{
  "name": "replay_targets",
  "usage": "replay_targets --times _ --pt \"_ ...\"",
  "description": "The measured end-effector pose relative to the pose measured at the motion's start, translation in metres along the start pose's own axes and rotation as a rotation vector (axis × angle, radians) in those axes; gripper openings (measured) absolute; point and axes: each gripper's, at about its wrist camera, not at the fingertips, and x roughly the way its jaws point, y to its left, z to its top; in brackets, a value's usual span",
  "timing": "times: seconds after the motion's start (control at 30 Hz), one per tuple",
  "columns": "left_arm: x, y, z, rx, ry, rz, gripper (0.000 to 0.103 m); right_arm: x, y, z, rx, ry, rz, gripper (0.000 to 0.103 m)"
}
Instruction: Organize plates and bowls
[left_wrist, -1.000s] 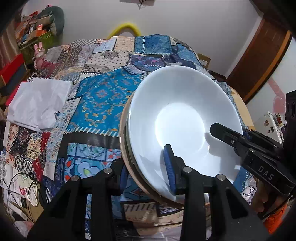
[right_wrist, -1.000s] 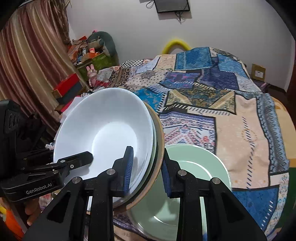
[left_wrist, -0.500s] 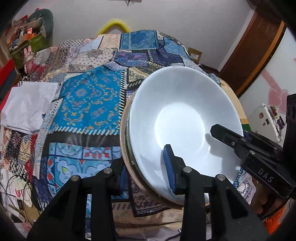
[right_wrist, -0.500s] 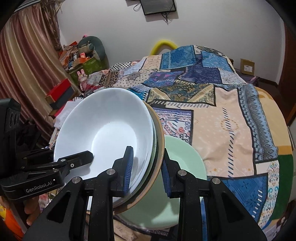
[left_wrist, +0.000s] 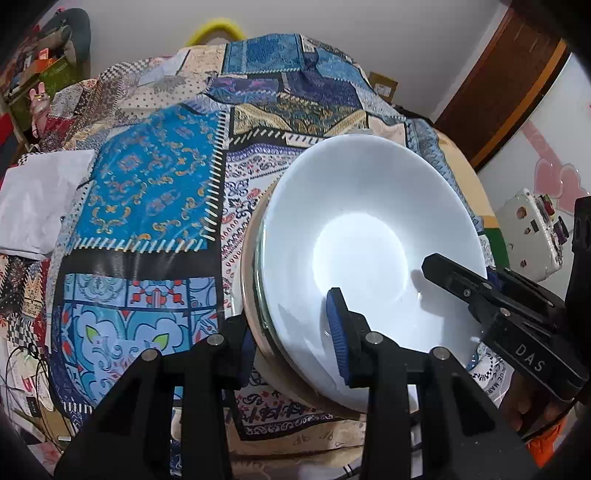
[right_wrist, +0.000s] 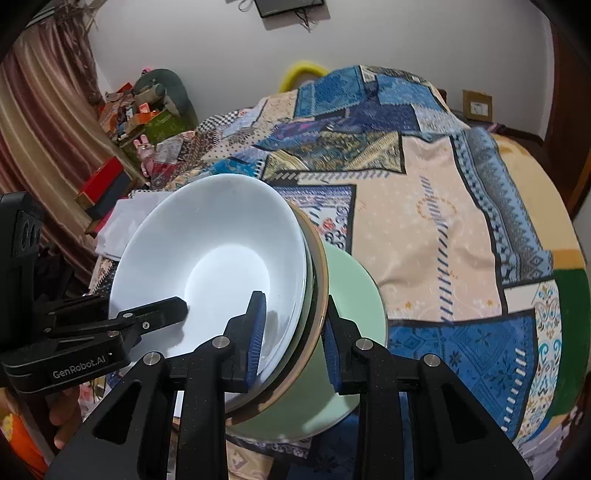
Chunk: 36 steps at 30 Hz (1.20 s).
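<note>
A stack of bowls is held tilted above the bed, a white bowl (left_wrist: 369, 236) on top with a greenish one and a tan one (right_wrist: 320, 273) under it. My left gripper (left_wrist: 291, 339) is shut on the stack's near rim. My right gripper (right_wrist: 291, 332) is shut on the opposite rim; it shows in the left wrist view (left_wrist: 476, 295) at the right. The left gripper shows in the right wrist view (right_wrist: 147, 317) at the left. A pale green plate (right_wrist: 354, 295) lies on the bedspread behind and under the stack.
A patchwork bedspread (left_wrist: 147, 184) covers the bed. A folded white cloth (left_wrist: 37, 195) lies at its left edge. Boxes and clutter (right_wrist: 140, 114) stand by the wall and curtain at the left. A wooden door (left_wrist: 509, 74) is at the right.
Both grippers have carried the bowl stack up and along the bed; the green plate and the bedspread have dropped lower and nearer in the views. The grips have not changed.
</note>
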Motion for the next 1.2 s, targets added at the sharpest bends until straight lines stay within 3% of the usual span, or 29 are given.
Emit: replay_targets --times 0.3,0.7,0.83,0.97,1.2 --pt "0.028 -0.001 0.000 0.000 0.057 -0.010 0.035 0.016 -0.014 -0.009 0.049 0.049 -0.004 0.026" --pt "0.031 0.001 -0.004 -0.007 0.050 -0.030 0.035 0.017 -0.017 -0.012 0.050 0.045 0.021 0.029" --pt "0.021 -0.002 -0.004 0.018 0.001 0.036 0.036 0.017 -0.015 -0.011 0.036 0.048 0.014 0.029" --pt "0.011 0.004 -0.004 0.003 -0.022 0.047 0.047 0.014 -0.013 -0.011 0.025 0.046 0.001 0.030" --pt "-0.025 0.006 -0.001 -0.007 -0.107 0.068 0.047 -0.017 -0.010 -0.008 0.002 -0.020 -0.014 0.030"
